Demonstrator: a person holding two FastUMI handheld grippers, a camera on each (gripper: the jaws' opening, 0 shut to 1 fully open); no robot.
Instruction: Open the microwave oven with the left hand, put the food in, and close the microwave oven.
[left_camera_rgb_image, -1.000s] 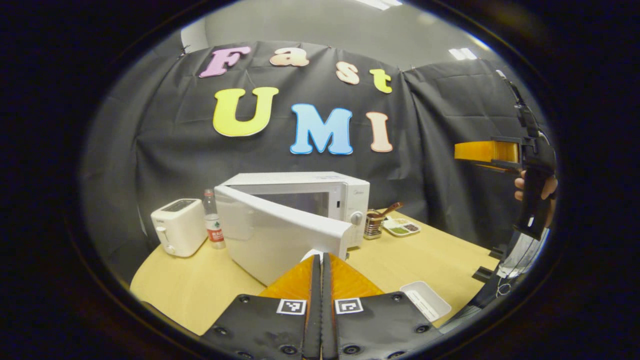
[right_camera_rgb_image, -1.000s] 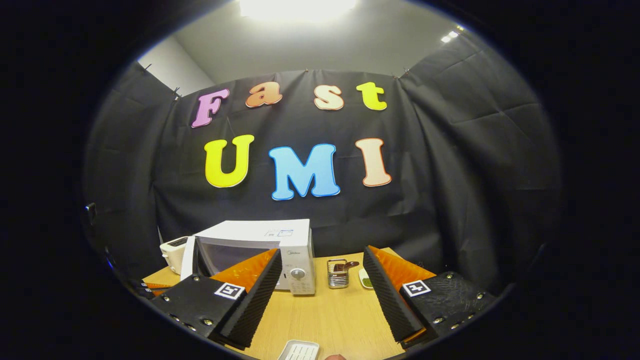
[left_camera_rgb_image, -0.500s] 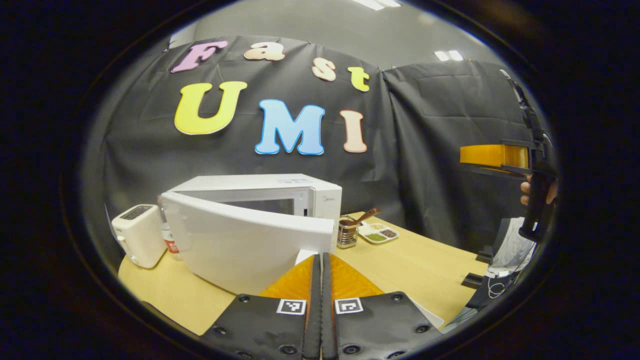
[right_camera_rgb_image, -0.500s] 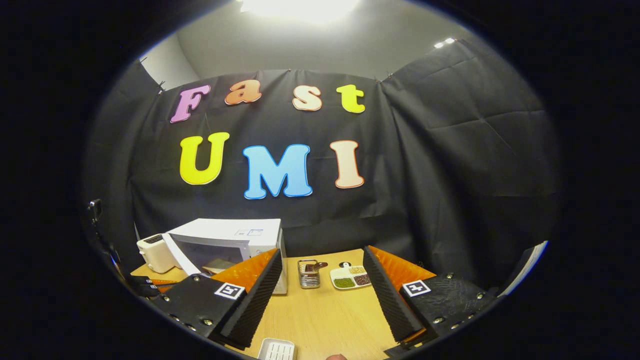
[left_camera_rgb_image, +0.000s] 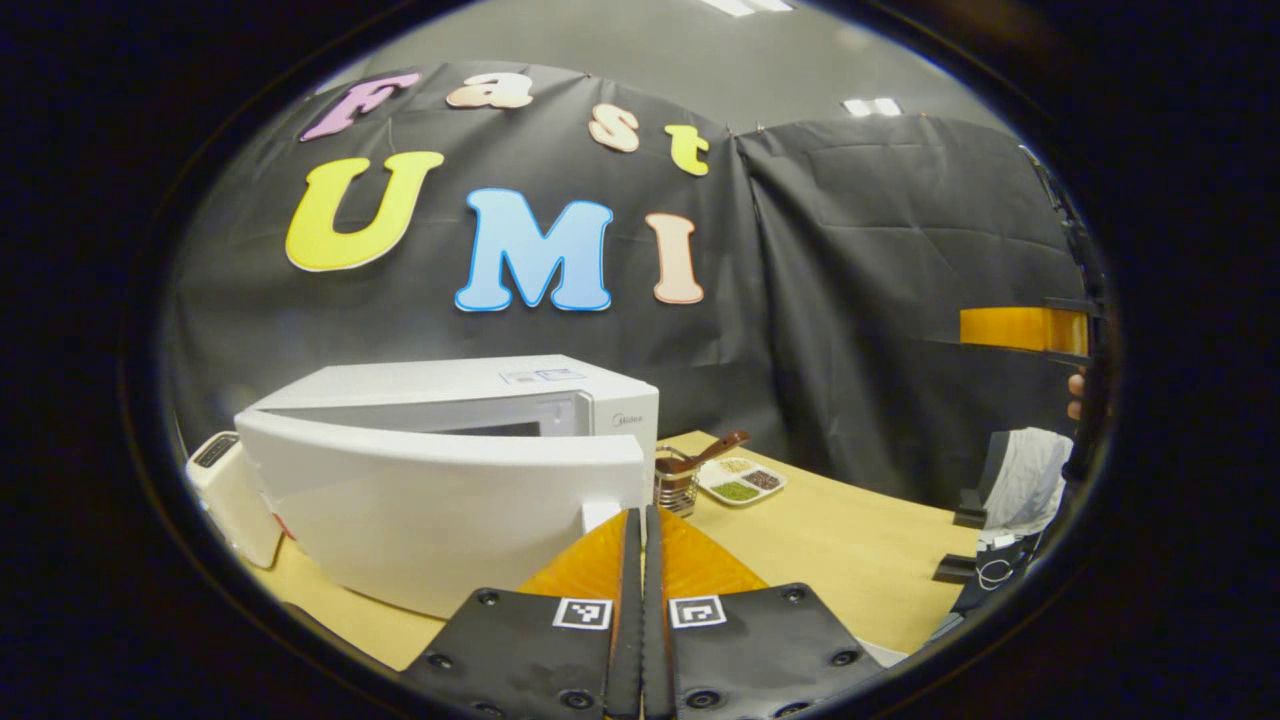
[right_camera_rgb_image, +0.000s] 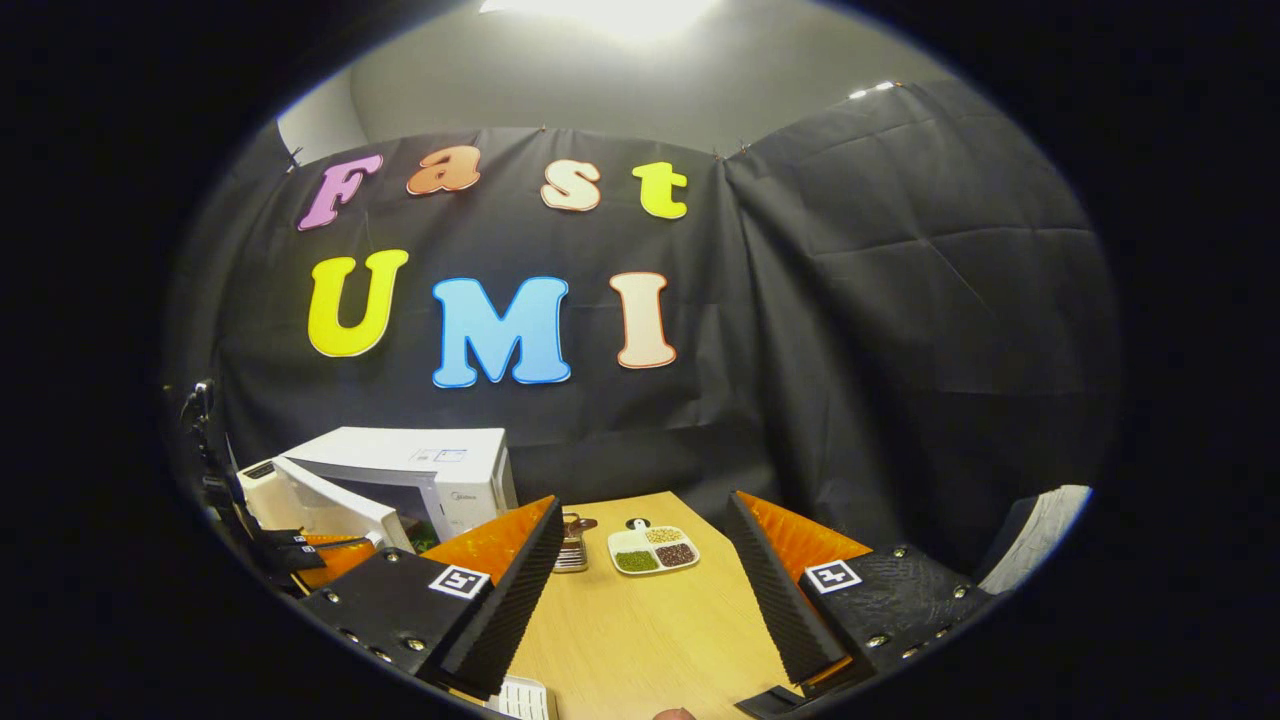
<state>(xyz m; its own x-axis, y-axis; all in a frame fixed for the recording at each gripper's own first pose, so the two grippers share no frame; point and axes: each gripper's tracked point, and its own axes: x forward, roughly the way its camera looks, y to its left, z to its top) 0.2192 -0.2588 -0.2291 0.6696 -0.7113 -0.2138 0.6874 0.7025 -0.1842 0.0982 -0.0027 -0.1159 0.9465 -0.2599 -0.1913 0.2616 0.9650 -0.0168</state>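
The white microwave (left_camera_rgb_image: 560, 400) stands on the wooden table (left_camera_rgb_image: 850, 540) with its door (left_camera_rgb_image: 430, 500) swung out toward me. My left gripper (left_camera_rgb_image: 641, 515) is shut, its tips right at the door's free edge; I cannot tell if anything is pinched. In the right gripper view the microwave (right_camera_rgb_image: 420, 465) and its door (right_camera_rgb_image: 320, 505) sit at the left, with the left gripper (right_camera_rgb_image: 300, 555) at the door. My right gripper (right_camera_rgb_image: 645, 590) is open and holds nothing, high above the table. A divided food dish (right_camera_rgb_image: 652, 548) lies beyond it.
A metal utensil holder (left_camera_rgb_image: 678, 480) stands between the microwave and the food dish (left_camera_rgb_image: 742, 480). A white toaster (left_camera_rgb_image: 225, 495) is left of the door. A hand (left_camera_rgb_image: 1076, 395) holds the right gripper (left_camera_rgb_image: 1020, 328) at the far right. A small white tray (right_camera_rgb_image: 525, 697) lies near the front.
The microwave door has swung farther open with my shut left gripper at its edge. Both views have turned, so the scene slid left. The right gripper stays open and raised.
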